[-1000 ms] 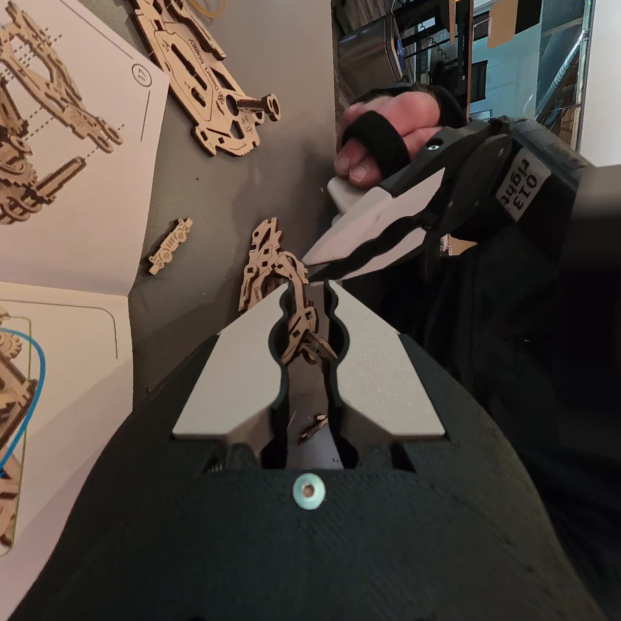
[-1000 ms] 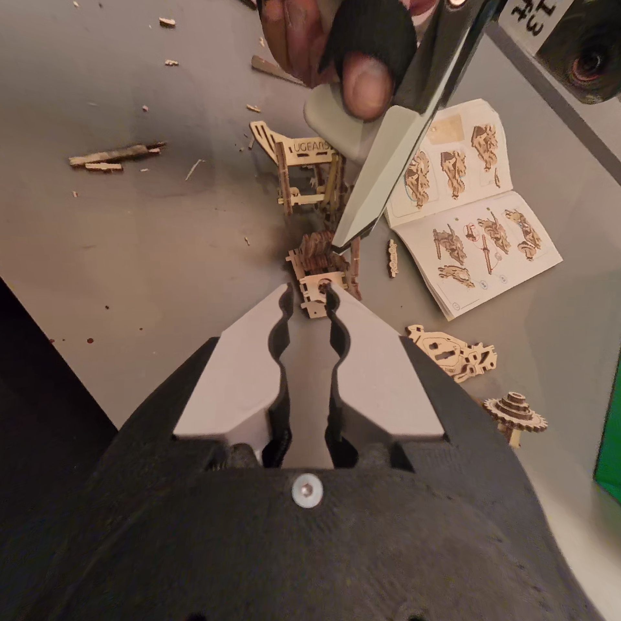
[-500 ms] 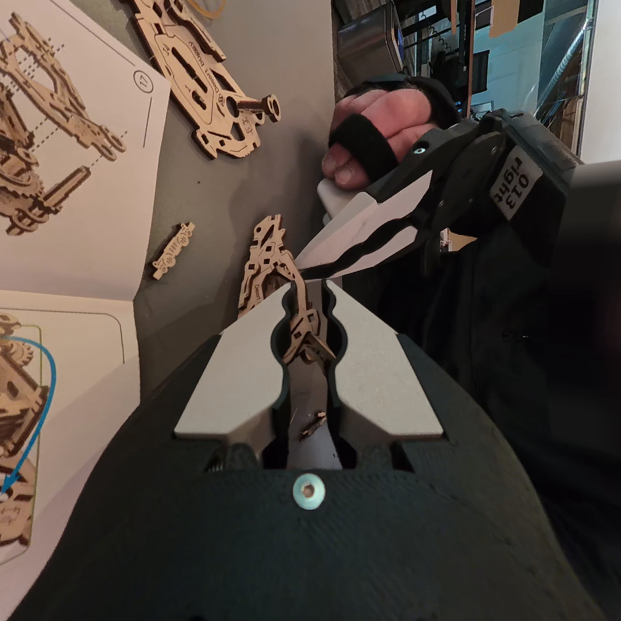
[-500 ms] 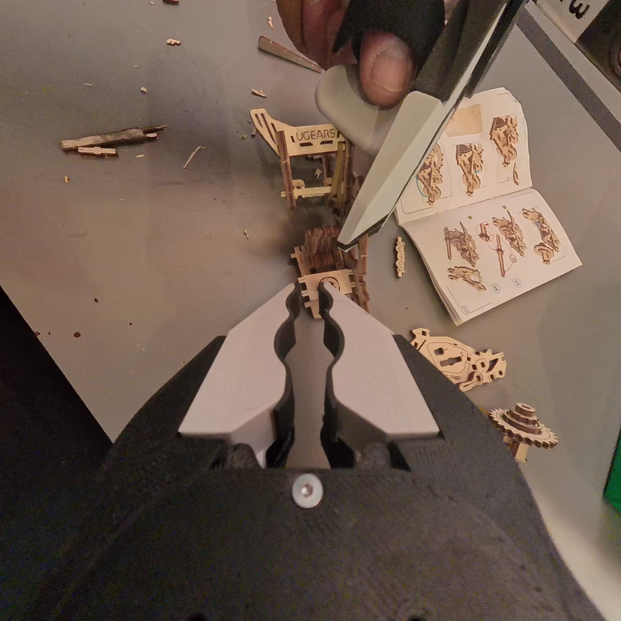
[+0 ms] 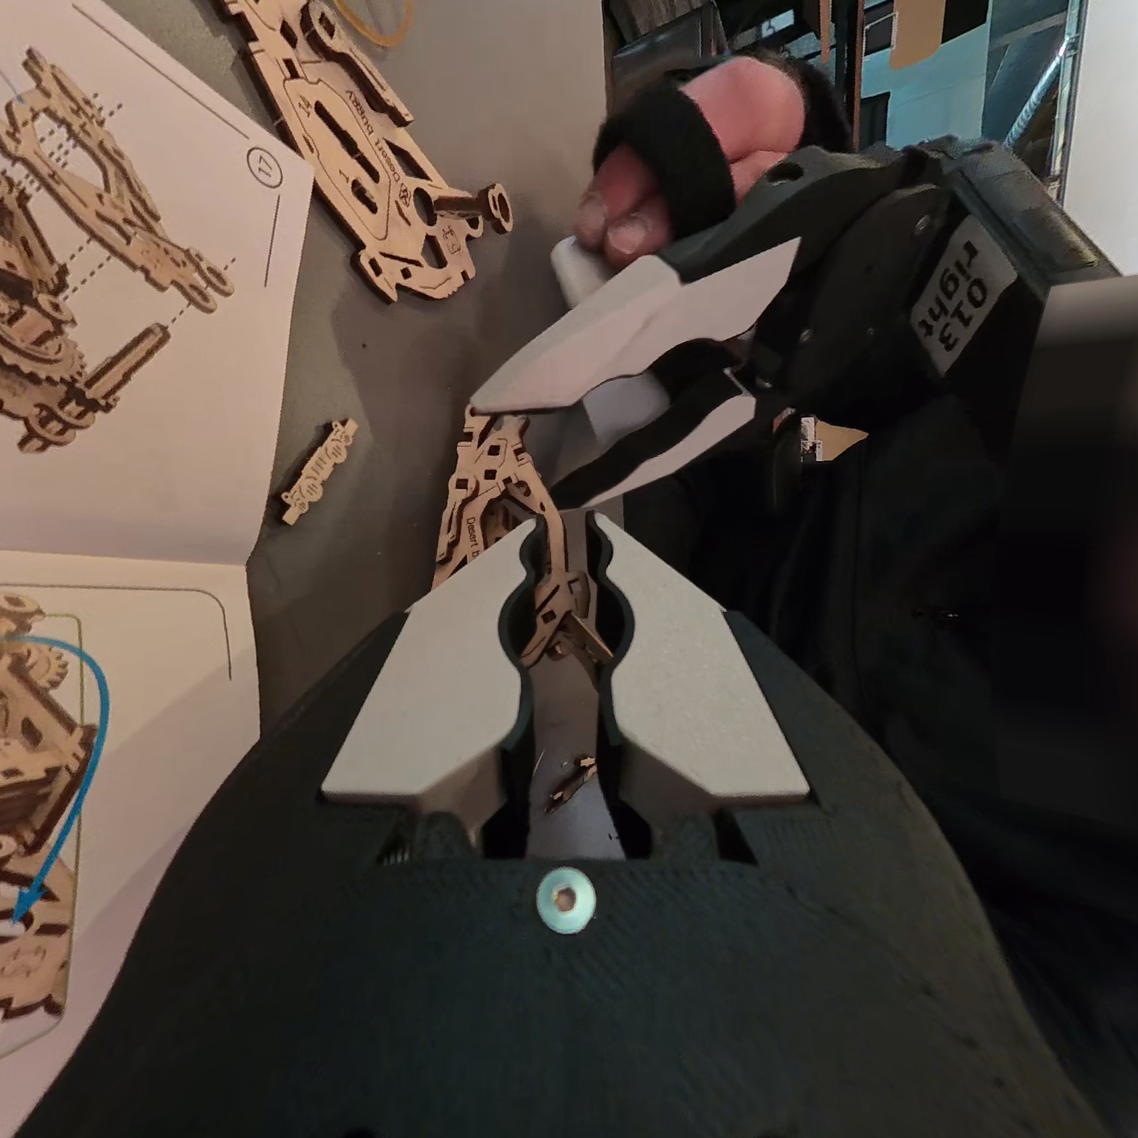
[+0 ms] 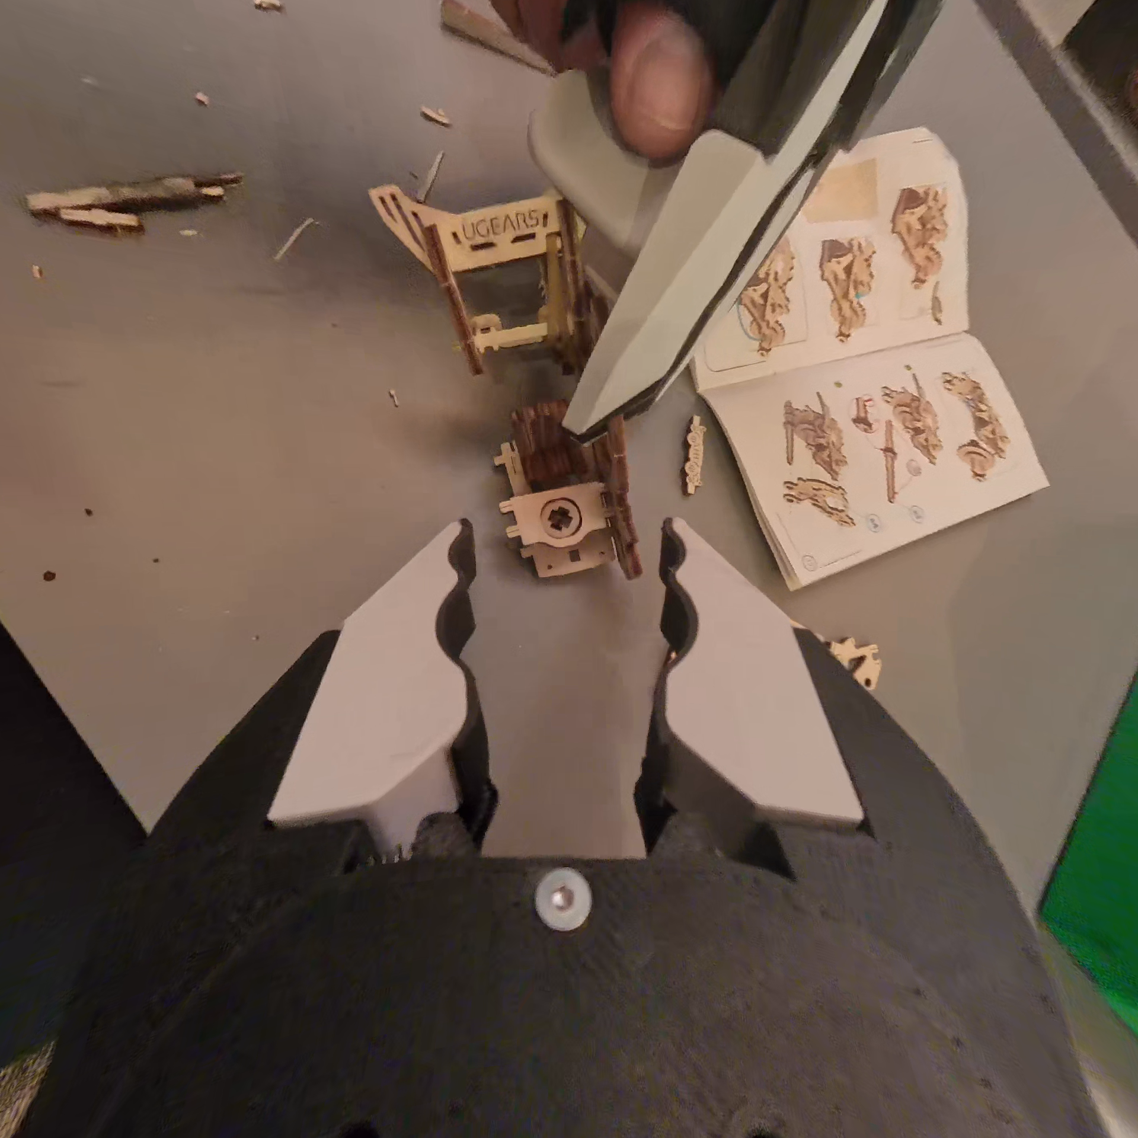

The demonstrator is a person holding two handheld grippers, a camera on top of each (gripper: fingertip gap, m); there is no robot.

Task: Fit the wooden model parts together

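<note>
A small wooden model assembly [image 6: 557, 523] with a round hub on its front plate stands on the grey table [image 6: 215, 431]. In the left wrist view it shows as a thin fretted side plate [image 5: 492, 486]. My left gripper [image 5: 563, 523] is shut on that plate; in the right wrist view it [image 6: 594, 431] comes down from the upper right onto the top of the assembly. My right gripper [image 6: 566, 529] is open and empty, its tips to either side of the front plate and just short of it. In the left wrist view it [image 5: 517, 449] gapes over the assembly's far end.
A wooden frame with lettering [image 6: 499, 283] stands behind the assembly. An open instruction booklet [image 6: 862, 431], a small loose wooden part [image 6: 694, 456] and a flat chassis plate [image 5: 369, 154] lie to the right. Wood scraps [image 6: 123, 197] lie far left. The table edge [image 6: 74, 696] runs at lower left. Only a small space, under 4 cm, lies between the two pairs of fingers.
My right gripper has opened wide, let go of the assembly's front plate and drawn back slightly. My left gripper keeps its hold on the side plate.
</note>
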